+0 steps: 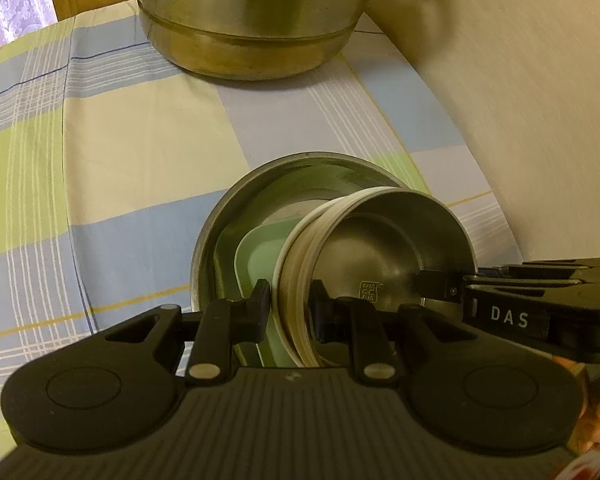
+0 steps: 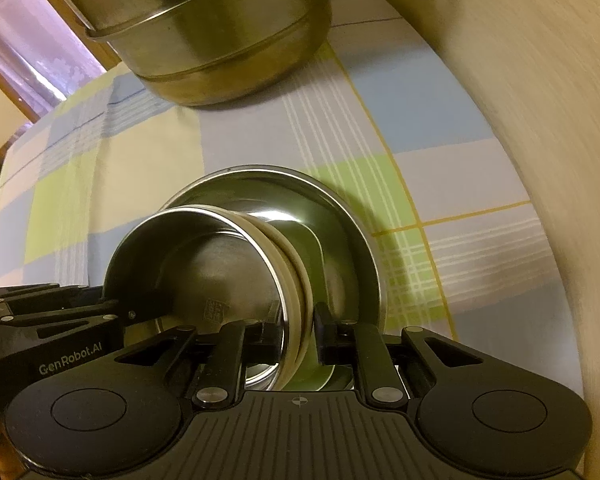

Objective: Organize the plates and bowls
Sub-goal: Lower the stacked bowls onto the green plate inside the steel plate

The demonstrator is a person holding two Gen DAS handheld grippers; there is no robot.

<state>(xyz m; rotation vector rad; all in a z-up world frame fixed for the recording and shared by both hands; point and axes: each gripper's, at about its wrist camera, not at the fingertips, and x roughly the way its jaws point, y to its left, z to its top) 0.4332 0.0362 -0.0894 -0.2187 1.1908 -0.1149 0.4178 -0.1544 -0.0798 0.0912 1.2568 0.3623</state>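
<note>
A steel bowl (image 1: 380,248) with a white band round its outside is tilted over a wide steel plate (image 1: 216,224) that holds a pale green plate (image 1: 256,256). My left gripper (image 1: 291,312) is shut on the bowl's near rim, one finger inside and one outside. From the right, my right gripper (image 1: 440,286) clamps the opposite rim. In the right wrist view the same bowl (image 2: 204,264) has its banded rim between the jaws of my right gripper (image 2: 299,330), over the steel plate (image 2: 340,208); my left gripper (image 2: 140,314) holds the rim on the left.
A big steel pot (image 1: 252,36) with a brown handle stands at the back of the checked tablecloth (image 1: 120,152); it is also in the right wrist view (image 2: 220,40). A cream wall (image 1: 520,100) runs close along the right. Bare cloth lies to the left.
</note>
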